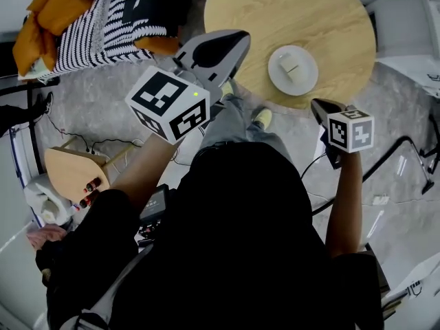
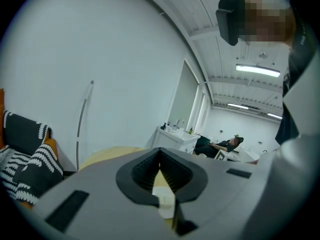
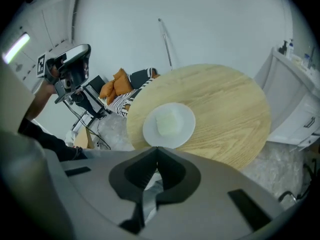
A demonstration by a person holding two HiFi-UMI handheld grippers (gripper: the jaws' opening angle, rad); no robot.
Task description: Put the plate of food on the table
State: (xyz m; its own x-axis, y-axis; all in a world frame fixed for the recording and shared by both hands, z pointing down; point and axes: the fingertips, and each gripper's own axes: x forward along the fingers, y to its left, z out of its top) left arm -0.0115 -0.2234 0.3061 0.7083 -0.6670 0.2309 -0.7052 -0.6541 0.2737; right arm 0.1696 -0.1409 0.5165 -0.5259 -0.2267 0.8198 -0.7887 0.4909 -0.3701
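A white plate (image 1: 293,69) with a pale block of food (image 1: 289,66) rests on the round wooden table (image 1: 323,12), near its front edge. In the right gripper view the plate (image 3: 169,125) lies just beyond my right gripper (image 3: 157,149), whose jaws are shut with nothing between them. In the head view the right gripper (image 1: 316,103) hovers off the table's front edge, to the right of the plate. My left gripper (image 1: 240,40) is raised left of the plate, over the table's edge. Its jaws (image 2: 160,150) look shut and empty, aimed up at a white wall.
A sofa with striped and orange cushions (image 1: 103,19) stands at the back left. A small wooden stool (image 1: 72,170) and cables lie on the floor at left. A white cabinet (image 1: 405,19) is right of the table. The person's yellow shoes (image 1: 261,119) are by the table.
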